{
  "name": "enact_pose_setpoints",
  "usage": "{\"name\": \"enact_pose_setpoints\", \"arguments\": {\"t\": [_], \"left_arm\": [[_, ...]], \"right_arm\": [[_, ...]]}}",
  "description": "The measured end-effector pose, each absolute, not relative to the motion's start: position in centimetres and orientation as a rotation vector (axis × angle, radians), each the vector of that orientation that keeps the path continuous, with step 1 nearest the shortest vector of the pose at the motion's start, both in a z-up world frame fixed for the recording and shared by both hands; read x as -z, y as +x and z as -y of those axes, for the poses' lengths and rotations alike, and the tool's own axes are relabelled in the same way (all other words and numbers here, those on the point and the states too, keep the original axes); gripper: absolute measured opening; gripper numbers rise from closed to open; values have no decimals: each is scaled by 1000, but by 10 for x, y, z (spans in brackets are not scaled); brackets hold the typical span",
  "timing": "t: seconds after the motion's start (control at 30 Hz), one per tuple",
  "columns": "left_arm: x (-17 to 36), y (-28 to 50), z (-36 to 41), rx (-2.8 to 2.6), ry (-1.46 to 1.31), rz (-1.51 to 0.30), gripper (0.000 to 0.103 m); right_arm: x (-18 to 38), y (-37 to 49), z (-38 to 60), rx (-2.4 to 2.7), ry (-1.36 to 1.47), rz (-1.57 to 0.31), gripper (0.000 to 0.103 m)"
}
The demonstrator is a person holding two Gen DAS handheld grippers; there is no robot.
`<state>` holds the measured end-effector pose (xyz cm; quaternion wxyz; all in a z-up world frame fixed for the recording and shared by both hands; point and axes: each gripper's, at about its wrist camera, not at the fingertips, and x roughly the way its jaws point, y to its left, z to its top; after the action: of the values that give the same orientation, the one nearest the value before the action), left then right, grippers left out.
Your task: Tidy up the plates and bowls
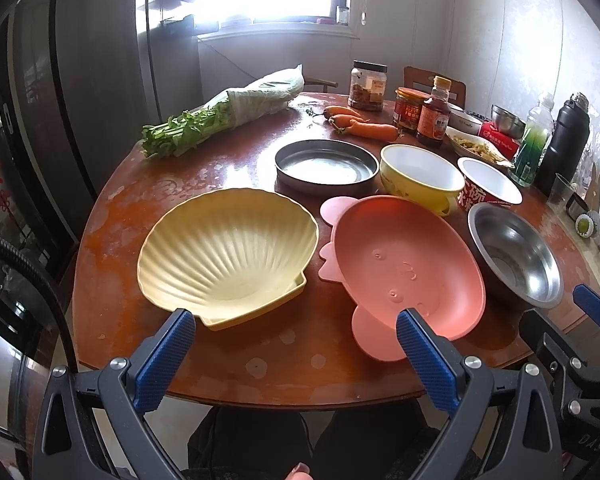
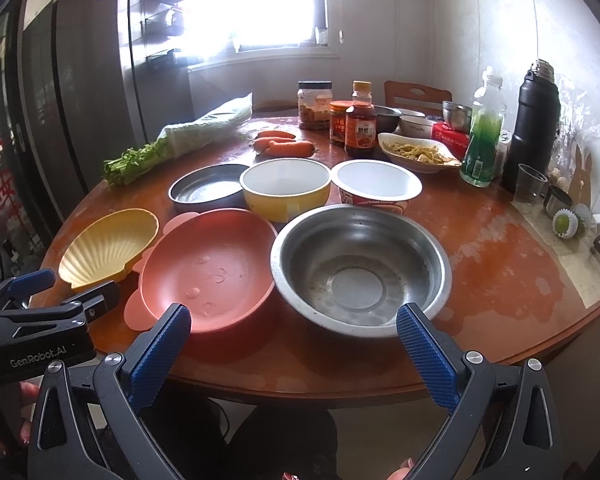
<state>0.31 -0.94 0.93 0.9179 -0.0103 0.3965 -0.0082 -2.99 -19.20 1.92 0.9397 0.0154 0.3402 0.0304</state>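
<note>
On the round wooden table (image 1: 112, 308) lie a yellow shell-shaped plate (image 1: 228, 256), a pink plate (image 1: 408, 268), a steel bowl (image 1: 516, 256), a flat steel pan (image 1: 326, 162), a yellow bowl (image 1: 420, 178) and a white-lined red paper bowl (image 1: 490, 182). My left gripper (image 1: 296, 340) is open and empty, held above the table's near edge between the shell plate and the pink plate. My right gripper (image 2: 294, 340) is open and empty above the near edge, in front of the pink plate (image 2: 210, 268) and the steel bowl (image 2: 360, 270).
At the back stand a bunch of greens (image 1: 220, 120), carrots (image 1: 364, 126), jars and a sauce bottle (image 2: 360, 124), a dish of food (image 2: 418, 152), a green bottle (image 2: 482, 140), a black flask (image 2: 534, 124) and small cups. A dark fridge (image 1: 40, 120) stands left.
</note>
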Motion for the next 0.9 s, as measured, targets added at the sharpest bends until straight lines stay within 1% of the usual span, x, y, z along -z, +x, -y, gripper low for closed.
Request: {"name": "enact_pose_setpoints", "arguments": {"t": [0.33,0.57,0.77,0.9], "left_arm": [[-11,5,-13,-12,-66,-807,102],[-18,7,-52,-96,-119,-780,102],[-14,11,-91,-169,-176,-801,102],[-8,14,-112,-184,-213,-816,102]], "right_arm": [[-27,-23,175,-99,30,-685,103],[-44,-12,154,-201,62,-664,103],[-59,6,121,-303,21,-652,103],[-55,23,94,-387,-11,-702,103]]}}
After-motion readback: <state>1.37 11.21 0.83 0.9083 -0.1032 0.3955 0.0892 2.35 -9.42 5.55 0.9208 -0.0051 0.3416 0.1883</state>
